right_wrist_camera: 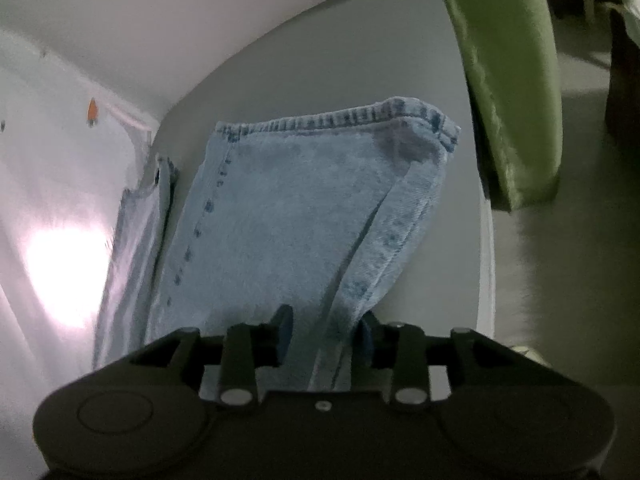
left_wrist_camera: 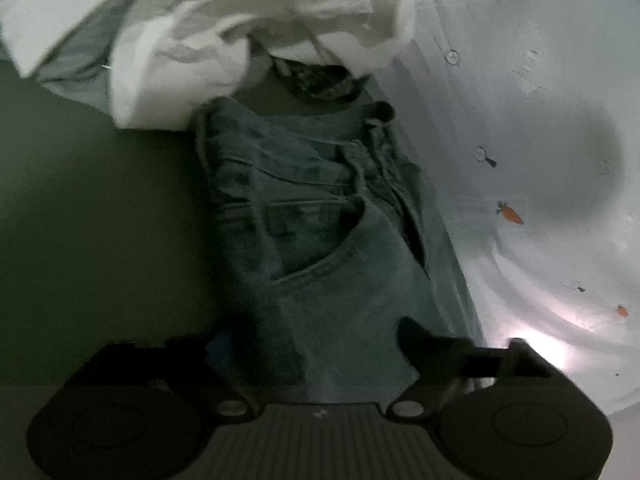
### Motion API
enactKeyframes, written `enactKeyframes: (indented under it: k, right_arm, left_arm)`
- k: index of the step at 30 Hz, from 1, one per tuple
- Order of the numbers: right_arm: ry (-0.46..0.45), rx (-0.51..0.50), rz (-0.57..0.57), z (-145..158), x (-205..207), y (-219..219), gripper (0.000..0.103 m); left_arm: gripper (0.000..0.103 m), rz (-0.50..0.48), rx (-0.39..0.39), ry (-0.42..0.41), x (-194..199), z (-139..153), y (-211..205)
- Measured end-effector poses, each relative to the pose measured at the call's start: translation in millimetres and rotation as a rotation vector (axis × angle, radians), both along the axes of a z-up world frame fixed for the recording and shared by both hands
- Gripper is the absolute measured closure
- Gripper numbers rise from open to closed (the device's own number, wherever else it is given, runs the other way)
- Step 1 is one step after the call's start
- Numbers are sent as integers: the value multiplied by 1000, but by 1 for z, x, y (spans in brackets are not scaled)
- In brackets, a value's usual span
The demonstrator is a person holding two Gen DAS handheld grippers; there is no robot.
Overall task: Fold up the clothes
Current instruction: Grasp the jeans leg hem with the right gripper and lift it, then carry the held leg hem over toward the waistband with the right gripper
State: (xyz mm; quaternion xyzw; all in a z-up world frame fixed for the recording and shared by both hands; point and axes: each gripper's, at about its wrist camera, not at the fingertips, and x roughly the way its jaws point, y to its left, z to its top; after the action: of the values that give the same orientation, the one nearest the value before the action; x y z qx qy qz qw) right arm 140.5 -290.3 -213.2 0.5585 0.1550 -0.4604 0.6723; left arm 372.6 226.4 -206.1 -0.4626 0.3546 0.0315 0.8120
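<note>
Light blue jeans lie on the surface. The left wrist view shows their waist and pocket end (left_wrist_camera: 320, 216) stretching away from my left gripper (left_wrist_camera: 308, 348). Its jaws stand wide apart on either side of the denim, which passes between them. The right wrist view shows the hem end of a jeans leg (right_wrist_camera: 304, 208). My right gripper (right_wrist_camera: 326, 334) has its blue-padded fingers (right_wrist_camera: 285, 330) close on both sides of a fold of that leg; they appear to pinch it.
A white cloth with carrot prints and buttons (left_wrist_camera: 520, 140) lies right of the jeans; it also shows in the right wrist view (right_wrist_camera: 52, 208). Crumpled white clothes (left_wrist_camera: 240, 28) are piled beyond the waist. A green cloth (right_wrist_camera: 516, 80) hangs at upper right. The grey table edge (right_wrist_camera: 486, 264) runs right.
</note>
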Motion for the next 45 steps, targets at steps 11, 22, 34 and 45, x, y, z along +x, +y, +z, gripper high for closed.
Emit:
enactKeyframes:
  k: [11,22,34,45]
  right_arm:
    - [38,-32,105,15,13,-14,89]
    - [-175,-5,74,26,-17,-11,92]
    - [-173,6,89,29,-29,-9,92]
    - [-190,13,100,30,-28,-13,92]
  left_arm:
    - [81,109,46,124,-12,-3,7]
    - [68,32,124,154,-17,8,-8]
    - [31,55,281,114,-3,23,-3]
    - [44,74,306,112,26,16,-11]
